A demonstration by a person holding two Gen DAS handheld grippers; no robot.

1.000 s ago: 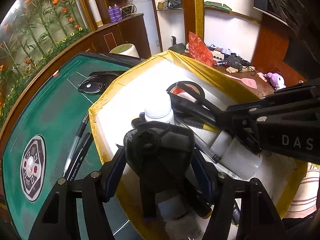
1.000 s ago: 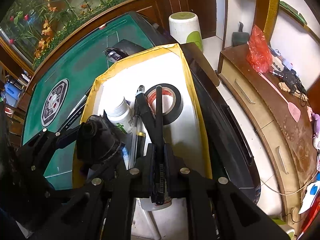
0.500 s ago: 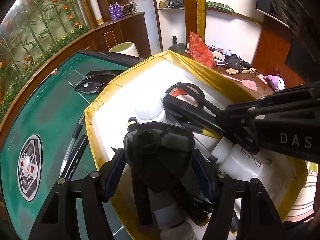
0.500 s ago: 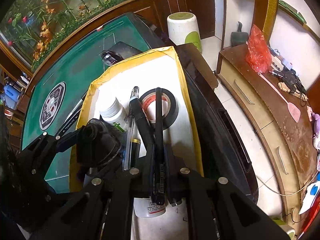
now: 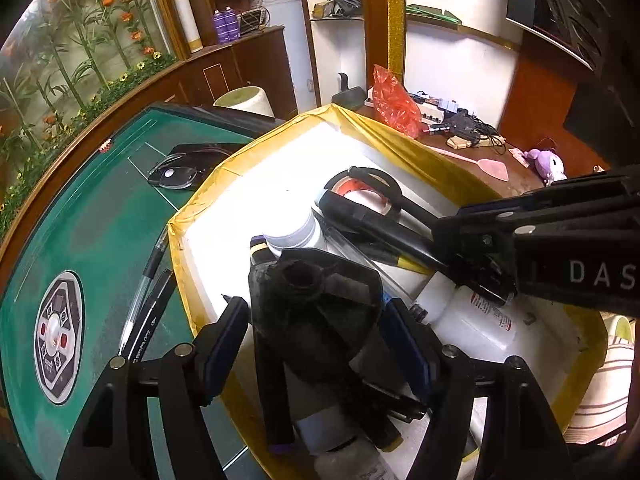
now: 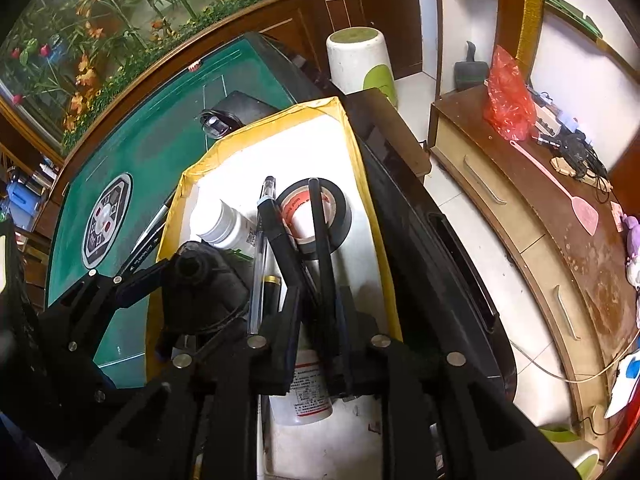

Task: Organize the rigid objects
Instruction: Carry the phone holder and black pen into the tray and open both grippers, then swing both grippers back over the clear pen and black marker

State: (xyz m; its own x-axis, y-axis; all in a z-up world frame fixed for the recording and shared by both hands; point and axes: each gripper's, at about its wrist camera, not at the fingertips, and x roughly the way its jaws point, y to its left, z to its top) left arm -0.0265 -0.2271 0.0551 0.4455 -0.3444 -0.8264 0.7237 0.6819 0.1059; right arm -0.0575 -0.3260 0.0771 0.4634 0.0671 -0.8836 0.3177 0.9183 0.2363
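A white foam box with yellow taped rim (image 5: pixel 404 136) (image 6: pixel 360 168) sits on the green table. My left gripper (image 5: pixel 316 320) is shut on a black bulky object (image 5: pixel 316 304) and holds it over the box's near end; it also shows in the right wrist view (image 6: pixel 200 284). My right gripper (image 6: pixel 316 304) is shut on two black pens (image 6: pixel 320 232), seen reaching in from the right in the left wrist view (image 5: pixel 384 228). In the box lie a white capped bottle (image 6: pixel 218 224), a black tape roll (image 6: pixel 340 208), a clear pen (image 6: pixel 260 256) and a second white bottle (image 5: pixel 472 320).
Two pens (image 5: pixel 148 300) lie on the green felt (image 5: pixel 100 220) left of the box. A black computer mouse (image 5: pixel 176 172) sits beyond them, and a round control panel (image 5: pixel 58 336) is set in the table. A wooden sideboard (image 6: pixel 540 208) stands to the right.
Both grippers have drawn back slightly over the box, each keeping its hold. The pens in my right gripper now stand a little higher above the tape roll.
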